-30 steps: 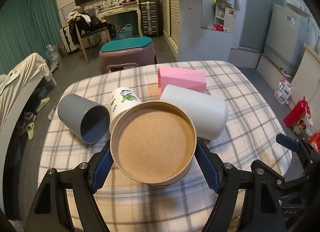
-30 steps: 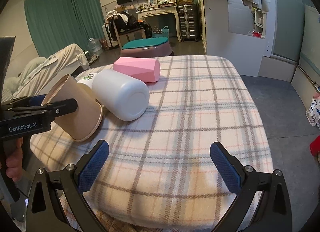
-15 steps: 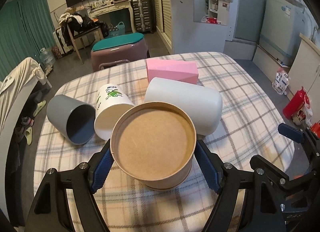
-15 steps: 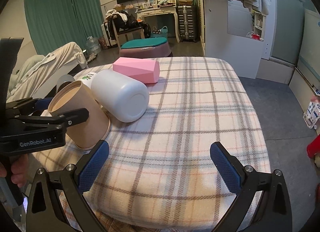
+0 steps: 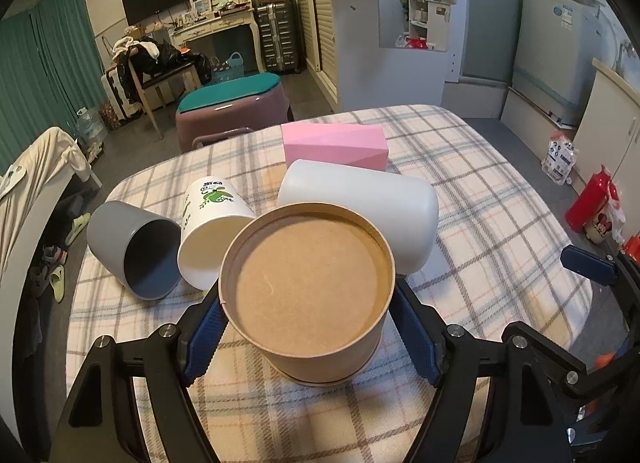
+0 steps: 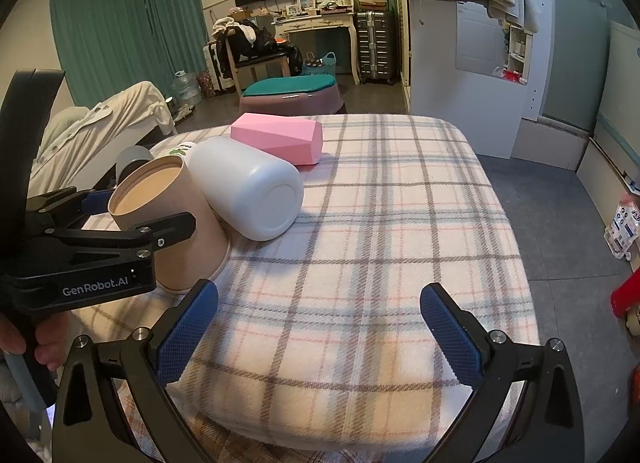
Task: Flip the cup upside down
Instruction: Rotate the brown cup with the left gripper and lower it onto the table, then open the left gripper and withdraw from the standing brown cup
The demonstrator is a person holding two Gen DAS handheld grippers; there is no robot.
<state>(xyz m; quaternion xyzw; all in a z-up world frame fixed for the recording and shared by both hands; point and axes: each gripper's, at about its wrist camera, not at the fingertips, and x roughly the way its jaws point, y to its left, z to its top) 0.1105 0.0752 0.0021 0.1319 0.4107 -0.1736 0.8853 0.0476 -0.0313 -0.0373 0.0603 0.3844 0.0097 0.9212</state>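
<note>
Since my left gripper (image 5: 308, 337) fingers clamp the brown cup (image 5: 308, 287) base-up on the table (image 6: 400, 223) — release looks due; right gripper (image 6: 318, 327) gapes empty.

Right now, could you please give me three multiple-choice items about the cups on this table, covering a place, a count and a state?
1. What lies directly behind the white cup?
A. pink box
B. red bottle
C. kettle

2. How many cups lie on their sides?
A. one
B. three
C. five

3. How does the brown paper cup stand?
A. mouth up
B. on its side
C. base up, rim on the tablecloth

Answers: 1 A, the box is behind it. 2 B, grey cup, printed cup and white cup. 3 C, between the left gripper fingers.
</note>
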